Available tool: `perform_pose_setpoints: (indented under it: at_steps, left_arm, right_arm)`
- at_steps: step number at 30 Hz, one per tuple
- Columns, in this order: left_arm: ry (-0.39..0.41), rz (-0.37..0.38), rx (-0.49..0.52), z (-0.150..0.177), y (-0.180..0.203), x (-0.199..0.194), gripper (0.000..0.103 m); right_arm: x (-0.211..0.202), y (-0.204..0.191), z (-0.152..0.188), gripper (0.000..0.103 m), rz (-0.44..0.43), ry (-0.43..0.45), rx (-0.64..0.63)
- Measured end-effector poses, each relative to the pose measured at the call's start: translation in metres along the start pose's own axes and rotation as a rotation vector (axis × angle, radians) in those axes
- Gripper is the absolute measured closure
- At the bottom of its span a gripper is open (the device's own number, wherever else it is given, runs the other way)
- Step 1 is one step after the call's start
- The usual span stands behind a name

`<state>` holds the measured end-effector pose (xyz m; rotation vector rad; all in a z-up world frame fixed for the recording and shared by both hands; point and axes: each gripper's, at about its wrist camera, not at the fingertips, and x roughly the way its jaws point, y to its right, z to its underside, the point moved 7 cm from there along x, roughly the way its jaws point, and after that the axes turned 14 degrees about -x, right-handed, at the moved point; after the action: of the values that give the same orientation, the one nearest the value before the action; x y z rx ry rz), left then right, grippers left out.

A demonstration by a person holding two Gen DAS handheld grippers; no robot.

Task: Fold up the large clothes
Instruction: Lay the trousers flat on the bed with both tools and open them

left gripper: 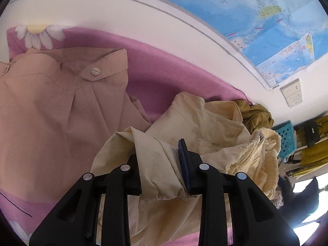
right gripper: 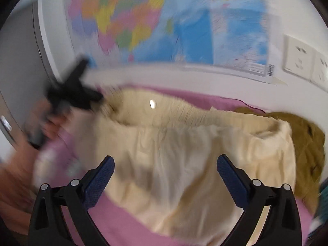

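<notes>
A cream garment (left gripper: 194, 127) lies bunched on the pink bed sheet (left gripper: 164, 69). My left gripper (left gripper: 158, 164) is shut on a fold of its cloth and holds it up. In the right wrist view the same cream garment (right gripper: 184, 143) is spread below my right gripper (right gripper: 164, 172), which is open and empty just above it. The left gripper (right gripper: 96, 97) shows blurred at the far left of that view, gripping the garment's edge. A folded tan-pink coat (left gripper: 53, 110) lies flat at the left.
A mustard garment (right gripper: 307, 143) lies at the right end of the bed, also in the left wrist view (left gripper: 258, 116). A world map (left gripper: 266, 20) hangs on the wall behind. Wall sockets (right gripper: 303, 61) sit at the right. A teal basket (left gripper: 287, 141) stands past the bed.
</notes>
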<state>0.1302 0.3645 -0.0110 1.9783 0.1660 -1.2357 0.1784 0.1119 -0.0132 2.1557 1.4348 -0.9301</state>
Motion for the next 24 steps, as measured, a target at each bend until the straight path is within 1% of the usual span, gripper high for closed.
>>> perform_pose_setpoints:
  at_steps: [1,2,3,4,5,6,7,9,10,11,12,13,14,15,17,18,19,20,23,24]
  left_arm:
    - [0.004,0.005,0.003,0.001,0.001,-0.002,0.074]
    - [0.009,0.012,0.009,0.002,0.001,-0.005,0.073]
    - [0.016,0.02,0.013,0.002,0.002,-0.008,0.072]
    - [0.027,0.032,0.02,0.002,0.004,-0.012,0.068]
    - [0.039,0.051,0.029,0.004,0.006,-0.016,0.063]
    - [0.049,0.073,0.037,0.004,0.008,-0.02,0.06]
    - [0.068,0.103,0.046,0.005,0.011,-0.027,0.053]
    - [0.125,0.166,0.066,0.007,0.017,-0.043,0.041]
    - [0.173,0.194,0.086,0.007,0.02,-0.055,0.027]
    - [0.233,0.242,0.11,0.008,0.024,-0.071,0.017]
    - [0.274,0.277,0.128,0.01,0.027,-0.082,0.015]
    - [0.316,0.293,0.156,0.013,0.03,-0.093,0.014]
    - [0.342,0.287,0.176,0.016,0.032,-0.099,0.014]
    - [0.374,0.268,0.217,0.022,0.036,-0.107,0.014]
    - [0.398,0.226,0.295,0.033,0.043,-0.109,0.014]
    - [0.406,0.194,0.349,0.041,0.048,-0.105,0.014]
    - [0.402,0.173,0.391,0.047,0.051,-0.101,0.014]
    - [0.392,0.129,0.446,0.056,0.057,-0.09,0.014]
    - [0.342,0.052,0.515,0.068,0.064,-0.059,0.014]
    - [0.326,0.011,0.54,0.07,0.065,-0.044,0.014]
  right_arm:
    - [0.007,0.0,0.003,0.025,0.0,-0.013,-0.002]
    - [0.017,0.001,0.005,0.044,-0.012,-0.026,0.014]
    - [0.022,0.004,0.006,0.054,-0.015,-0.032,0.028]
    - [0.023,0.008,0.007,0.068,-0.036,-0.023,0.056]
    - [0.022,0.009,0.007,0.077,-0.049,-0.016,0.068]
    - [0.019,0.012,0.007,0.079,-0.052,-0.004,0.081]
    - [0.013,0.014,0.007,0.084,-0.051,0.013,0.086]
    - [0.006,0.015,0.005,0.086,-0.042,0.028,0.09]
    - [0.0,0.016,0.005,0.087,-0.04,0.041,0.094]
    - [-0.005,0.016,0.003,0.087,-0.04,0.054,0.097]
    - [-0.007,0.017,0.0,0.087,-0.039,0.069,0.109]
    - [-0.009,0.019,-0.003,0.088,-0.034,0.083,0.115]
    - [-0.011,0.02,-0.004,0.089,-0.02,0.089,0.115]
    - [-0.012,0.022,-0.007,0.089,-0.009,0.092,0.117]
    - [-0.012,0.025,-0.012,0.09,-0.006,0.095,0.132]
    - [-0.012,0.028,-0.017,0.09,-0.006,0.103,0.135]
    - [-0.013,0.031,-0.02,0.09,-0.001,0.11,0.139]
    - [-0.012,0.033,-0.023,0.09,0.004,0.113,0.14]
    - [0.003,0.041,-0.035,0.09,0.033,0.091,0.135]
    - [0.011,0.044,-0.037,0.09,0.042,0.078,0.136]
